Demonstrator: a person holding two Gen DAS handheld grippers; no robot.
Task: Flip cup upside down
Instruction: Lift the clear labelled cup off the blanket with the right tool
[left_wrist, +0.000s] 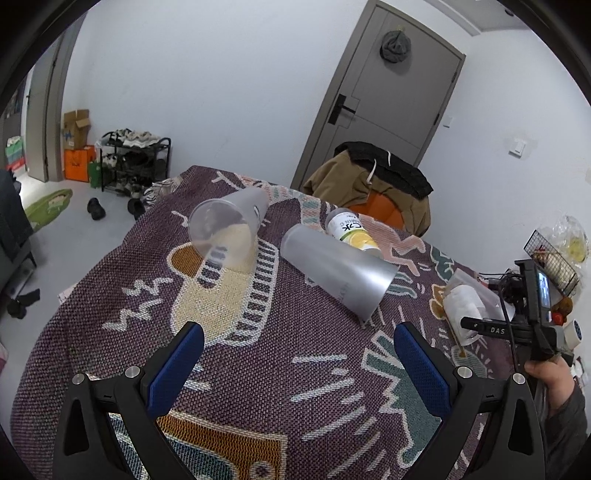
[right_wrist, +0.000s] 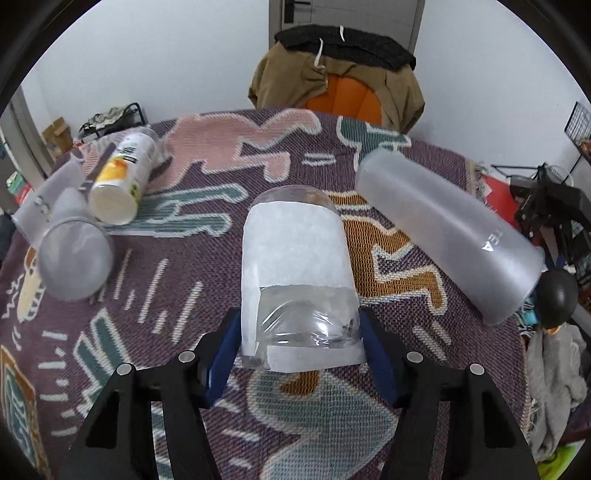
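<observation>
A clear plastic cup with a white label (right_wrist: 295, 266) lies between the blue pads of my right gripper (right_wrist: 295, 354), rim toward the camera, base pointing away. The jaws press its crumpled rim end. In the left wrist view the same cup (left_wrist: 467, 306) shows at the right, held by the right gripper (left_wrist: 476, 325). My left gripper (left_wrist: 297, 350) is open and empty above the patterned tablecloth (left_wrist: 295, 369).
Frosted cups lie on their sides: one (left_wrist: 225, 229) at the left, one (left_wrist: 340, 271) in the middle, one (right_wrist: 450, 232) at the right. A white and yellow cup (left_wrist: 351, 230) lies behind. A chair with a brown jacket (left_wrist: 373, 184) stands at the far edge.
</observation>
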